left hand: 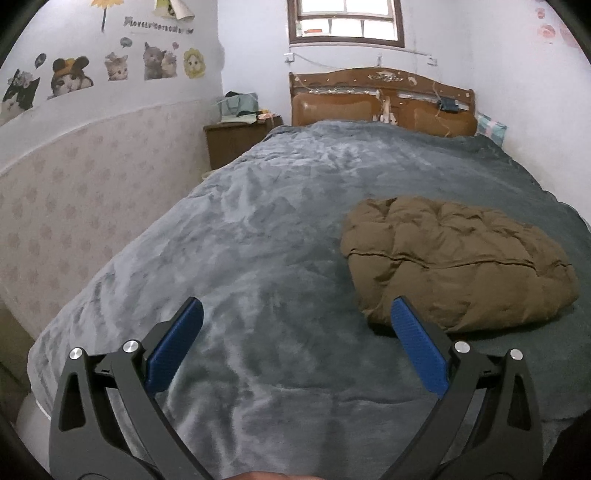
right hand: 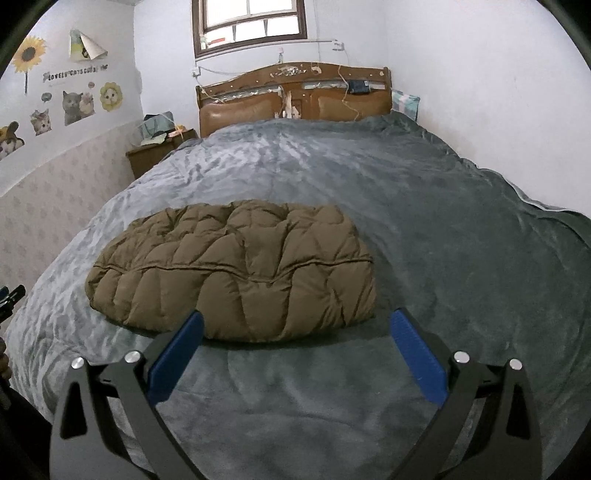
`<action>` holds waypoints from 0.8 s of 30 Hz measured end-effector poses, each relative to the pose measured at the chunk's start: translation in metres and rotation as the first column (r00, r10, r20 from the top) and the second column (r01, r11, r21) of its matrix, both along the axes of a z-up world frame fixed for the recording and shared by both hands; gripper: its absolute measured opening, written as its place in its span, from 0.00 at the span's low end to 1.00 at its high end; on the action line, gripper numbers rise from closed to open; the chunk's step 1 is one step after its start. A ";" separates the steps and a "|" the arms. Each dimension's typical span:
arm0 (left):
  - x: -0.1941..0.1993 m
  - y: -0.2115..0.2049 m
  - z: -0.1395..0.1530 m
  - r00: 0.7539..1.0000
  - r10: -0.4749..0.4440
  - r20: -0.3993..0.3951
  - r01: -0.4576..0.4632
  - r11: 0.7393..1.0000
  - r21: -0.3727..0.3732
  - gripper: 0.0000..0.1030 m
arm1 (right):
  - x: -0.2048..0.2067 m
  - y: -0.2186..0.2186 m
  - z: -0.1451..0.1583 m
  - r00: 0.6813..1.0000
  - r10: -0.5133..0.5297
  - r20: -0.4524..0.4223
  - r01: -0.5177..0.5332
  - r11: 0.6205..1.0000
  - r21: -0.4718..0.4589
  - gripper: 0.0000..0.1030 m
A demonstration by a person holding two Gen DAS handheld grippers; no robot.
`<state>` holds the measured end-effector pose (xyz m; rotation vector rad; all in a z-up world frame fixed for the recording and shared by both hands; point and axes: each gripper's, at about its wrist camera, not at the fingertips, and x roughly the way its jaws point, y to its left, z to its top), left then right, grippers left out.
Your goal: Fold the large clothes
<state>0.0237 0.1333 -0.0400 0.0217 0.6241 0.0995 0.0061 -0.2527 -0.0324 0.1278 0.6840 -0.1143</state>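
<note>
We are in a home bedroom; ahead of our fingers a bed (left hand: 295,229) under a grey blanket meets a wooden headboard (right hand: 295,98); a window (left hand: 345,20) sits above it; cat stickers (left hand: 110,70) and a nightstand (left hand: 236,142) lie left of the fingers.

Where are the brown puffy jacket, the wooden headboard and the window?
jacket (right hand: 236,269), right wrist view, on its quilted middle.
headboard (right hand: 295,79), right wrist view, on its top rail.
window (left hand: 345,18), left wrist view, on its panes.
</note>
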 end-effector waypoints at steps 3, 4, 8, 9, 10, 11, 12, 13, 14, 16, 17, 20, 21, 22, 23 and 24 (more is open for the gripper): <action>0.001 0.001 -0.001 1.000 0.001 -0.003 -0.001 1.000 -0.003 0.97 | 0.000 -0.001 0.001 1.000 0.003 0.003 -0.003 1.000 0.002 0.98; 0.001 0.000 -0.001 1.000 -0.001 -0.003 0.001 1.000 0.003 0.97 | 0.000 0.000 0.000 1.000 0.003 0.004 -0.003 1.000 0.004 0.98; 0.000 -0.005 -0.001 1.000 -0.017 -0.007 0.017 1.000 0.014 0.97 | -0.001 -0.001 0.000 1.000 -0.001 0.006 0.001 1.000 0.009 0.98; 0.000 -0.005 -0.001 1.000 -0.020 -0.007 0.020 1.000 0.015 0.97 | 0.000 -0.001 0.000 1.000 -0.001 0.005 0.001 1.000 0.010 0.98; 0.000 -0.006 0.000 1.000 -0.023 -0.005 0.023 1.000 0.018 0.97 | -0.001 -0.001 0.000 1.000 0.000 0.005 0.000 1.000 0.009 0.98; -0.001 -0.006 0.000 1.000 -0.025 -0.002 0.025 1.000 0.020 0.97 | 0.000 -0.001 0.000 1.000 0.001 0.005 -0.001 1.000 0.007 0.98; -0.001 -0.006 0.000 1.000 -0.025 0.001 0.025 0.999 0.021 0.97 | 0.000 -0.001 0.000 1.000 0.002 0.004 -0.002 1.000 0.006 0.98; -0.002 -0.006 0.000 1.000 -0.024 0.004 0.024 1.000 0.020 0.97 | 0.000 -0.001 0.000 1.000 0.001 0.002 -0.001 1.000 0.005 0.98; -0.002 -0.005 0.000 1.000 -0.022 0.005 0.022 1.000 0.017 0.97 | 0.000 -0.001 0.000 1.000 0.002 0.001 -0.002 1.000 0.004 0.98; -0.003 -0.004 0.000 1.000 -0.018 0.005 0.018 1.000 0.012 0.97 | 0.000 -0.001 0.000 1.000 0.002 0.000 -0.002 1.000 0.004 0.98; -0.003 -0.004 0.000 1.000 -0.017 0.004 0.017 1.000 0.011 0.97 | 0.000 0.000 -0.001 1.000 0.002 0.001 -0.002 1.000 0.004 0.98; -0.003 -0.004 0.001 1.000 -0.017 0.004 0.017 1.000 0.009 0.97 | 0.000 -0.001 0.000 1.000 0.002 0.001 -0.002 1.000 0.004 0.98; -0.003 -0.005 0.001 1.000 -0.019 0.004 0.019 1.000 0.010 0.97 | 0.000 -0.001 0.000 1.000 0.002 0.001 -0.002 1.000 0.003 0.98; -0.003 -0.005 0.001 1.000 -0.019 0.004 0.019 1.000 0.010 0.97 | 0.000 -0.001 -0.001 1.000 0.002 0.001 -0.002 1.000 0.003 0.98; -0.003 -0.005 0.001 1.000 -0.020 0.003 0.020 1.000 0.011 0.97 | 0.000 -0.001 0.000 1.000 0.002 0.001 -0.002 1.000 0.004 0.98; -0.003 -0.005 0.001 1.000 -0.020 0.003 0.020 1.000 0.011 0.97 | 0.000 -0.001 0.000 1.000 0.002 0.001 -0.002 1.000 0.004 0.98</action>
